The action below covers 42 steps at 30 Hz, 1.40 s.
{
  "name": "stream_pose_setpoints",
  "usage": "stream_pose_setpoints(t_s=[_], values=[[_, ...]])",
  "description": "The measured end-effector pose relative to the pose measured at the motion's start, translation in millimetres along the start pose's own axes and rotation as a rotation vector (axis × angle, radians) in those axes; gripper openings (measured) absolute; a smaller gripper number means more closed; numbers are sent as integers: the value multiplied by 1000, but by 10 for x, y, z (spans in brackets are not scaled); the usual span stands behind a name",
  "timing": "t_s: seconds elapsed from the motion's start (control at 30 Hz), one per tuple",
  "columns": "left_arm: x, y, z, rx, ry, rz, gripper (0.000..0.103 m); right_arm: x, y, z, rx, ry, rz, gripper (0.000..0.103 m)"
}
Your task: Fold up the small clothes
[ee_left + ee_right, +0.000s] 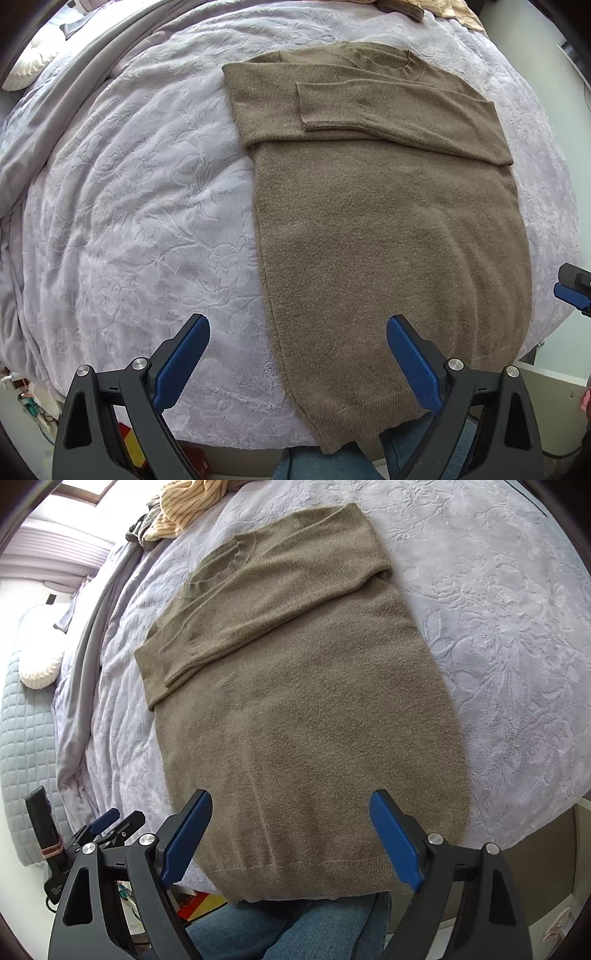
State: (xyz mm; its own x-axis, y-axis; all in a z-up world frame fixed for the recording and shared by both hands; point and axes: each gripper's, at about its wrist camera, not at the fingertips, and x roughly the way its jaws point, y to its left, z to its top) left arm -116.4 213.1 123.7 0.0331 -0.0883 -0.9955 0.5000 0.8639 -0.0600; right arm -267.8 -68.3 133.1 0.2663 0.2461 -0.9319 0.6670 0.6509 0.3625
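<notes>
On the bed (pixel 129 206), spread over a pale lilac embossed blanket (pixel 498 635), lies a brown knitted sweater (pixel 388 229). Its long axis runs from the near edge of the bed away toward the far side: the ribbed hem (pixel 365 417) is nearest, slightly overhanging the bed edge, and the neck opening (pixel 384 61) points away. Both sleeves are folded across the chest, one cuff (pixel 303 107) lying on top, so the upper part forms a wide band that juts out past the body's side seam.

The left tool (pixel 297 363) hovers above the hem's left corner with its blue pads wide apart and nothing between them. The right tool (pixel 291 840) hangs over the hem's right portion, likewise spread wide and gripping nothing.

Bare blanket stretches broadly on either side of the sweater, giving open room. At the far end sits a striped cloth (pixel 192 506) in a heap, well apart from the collar. A person's jeans (pixel 280 930) show below the hem.
</notes>
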Motion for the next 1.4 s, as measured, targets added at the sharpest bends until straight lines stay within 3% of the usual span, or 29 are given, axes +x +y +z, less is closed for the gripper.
stream_pose_setpoints(t_s=[0.83,1.07,1.3,1.4], values=[[328,-125,-111,17,111,42,97,428,-407,26,16,131,-1,89],[510,-94,-230,28,153,-31,97,481,-600,30,9,153,-8,89],[855,10,-464,59,244,-78,97,510,-1087,-16,28,176,-114,90],[982,-36,-578,79,286,-115,97,601,-1316,-111,42,217,-111,90]])
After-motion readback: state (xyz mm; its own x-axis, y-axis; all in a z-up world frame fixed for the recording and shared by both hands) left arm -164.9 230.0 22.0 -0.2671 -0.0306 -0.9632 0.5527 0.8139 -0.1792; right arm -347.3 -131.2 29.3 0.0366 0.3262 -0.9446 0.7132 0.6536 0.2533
